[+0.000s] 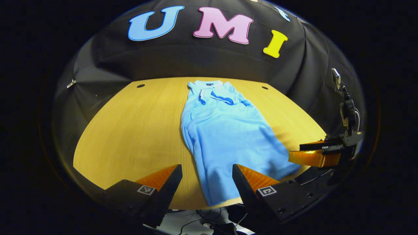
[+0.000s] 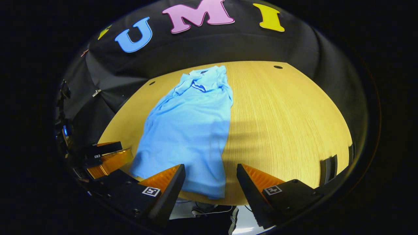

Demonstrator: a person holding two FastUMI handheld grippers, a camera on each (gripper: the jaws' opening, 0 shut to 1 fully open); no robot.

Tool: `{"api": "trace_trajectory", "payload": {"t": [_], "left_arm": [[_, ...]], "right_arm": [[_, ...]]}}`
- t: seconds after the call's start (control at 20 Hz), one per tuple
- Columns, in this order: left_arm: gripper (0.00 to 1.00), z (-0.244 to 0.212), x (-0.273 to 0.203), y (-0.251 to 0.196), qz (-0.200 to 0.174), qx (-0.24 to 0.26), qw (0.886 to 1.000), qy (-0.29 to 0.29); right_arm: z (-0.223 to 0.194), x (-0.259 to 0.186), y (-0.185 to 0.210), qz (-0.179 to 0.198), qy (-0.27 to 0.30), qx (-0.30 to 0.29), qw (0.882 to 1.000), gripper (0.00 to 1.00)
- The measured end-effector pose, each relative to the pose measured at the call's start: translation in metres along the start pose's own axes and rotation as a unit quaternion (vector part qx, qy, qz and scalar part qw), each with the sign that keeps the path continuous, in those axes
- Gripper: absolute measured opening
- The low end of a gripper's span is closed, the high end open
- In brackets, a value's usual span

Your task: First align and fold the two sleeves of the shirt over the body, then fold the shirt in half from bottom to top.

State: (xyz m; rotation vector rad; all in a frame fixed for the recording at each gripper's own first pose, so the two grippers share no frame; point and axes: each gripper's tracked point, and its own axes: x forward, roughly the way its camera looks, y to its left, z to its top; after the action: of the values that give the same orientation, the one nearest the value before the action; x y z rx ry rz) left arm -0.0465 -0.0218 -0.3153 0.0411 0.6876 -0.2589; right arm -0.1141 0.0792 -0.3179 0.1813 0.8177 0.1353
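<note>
A light blue polo shirt [image 1: 225, 130] lies flat on the wooden table [image 1: 130, 130], collar far, hem at the near edge. Both sleeves lie folded in over the body near the collar [image 1: 215, 96]. My left gripper [image 1: 206, 169] hovers open over the hem's left part, fingers on either side of the cloth and holding nothing. In the left gripper view the right gripper [image 1: 295, 156] sits by the hem's right corner. In the right gripper view the shirt [image 2: 192, 127] runs away from my right gripper [image 2: 210, 171], which is open above the hem's right corner. The left gripper [image 2: 111, 156] shows at the left.
Bare tabletop [image 2: 287, 124] stretches right of the shirt, with small dark holes [image 1: 140, 86] [image 2: 278, 67] near the back edge. The booth's black wall closes the back. A stand with gear [image 1: 346, 107] rises at the right. Cables lie on the floor [image 1: 209, 222] below the table's front edge.
</note>
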Motion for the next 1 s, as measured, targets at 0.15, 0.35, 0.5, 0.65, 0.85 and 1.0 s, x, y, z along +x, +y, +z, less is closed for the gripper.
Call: {"api": "trace_trajectory", "payload": {"t": [0.15, 0.35, 0.5, 0.65, 0.85, 1.0], "left_arm": [[0.98, -0.015, 0.007, -0.001, 0.008, 0.008, 1.000, 0.013], [0.98, -0.046, 0.019, -0.004, 0.027, 0.009, 0.998, 0.051], [0.99, -0.048, 0.020, -0.009, 0.031, 0.028, 0.998, 0.047], [0.85, -0.042, 0.024, -0.012, 0.036, 0.013, 0.999, 0.033], [0.19, -0.042, 0.027, -0.029, 0.021, 0.013, 0.999, 0.026], [0.07, -0.041, 0.028, -0.030, 0.018, -0.005, 0.999, 0.037]], "right_arm": [[-0.015, 0.004, 0.003, -0.002, 0.008, 0.006, 1.000, 0.99], [-0.027, 0.010, 0.002, -0.016, 0.010, 0.006, 1.000, 0.99], [-0.025, 0.011, 0.002, -0.023, 0.000, 0.002, 1.000, 0.99], [-0.027, 0.015, -0.001, -0.036, 0.009, 0.003, 0.999, 0.62], [-0.026, 0.019, -0.005, -0.041, 0.013, 0.014, 0.999, 0.14], [-0.031, 0.020, 0.003, -0.009, 0.034, 0.035, 0.999, 0.05]]}}
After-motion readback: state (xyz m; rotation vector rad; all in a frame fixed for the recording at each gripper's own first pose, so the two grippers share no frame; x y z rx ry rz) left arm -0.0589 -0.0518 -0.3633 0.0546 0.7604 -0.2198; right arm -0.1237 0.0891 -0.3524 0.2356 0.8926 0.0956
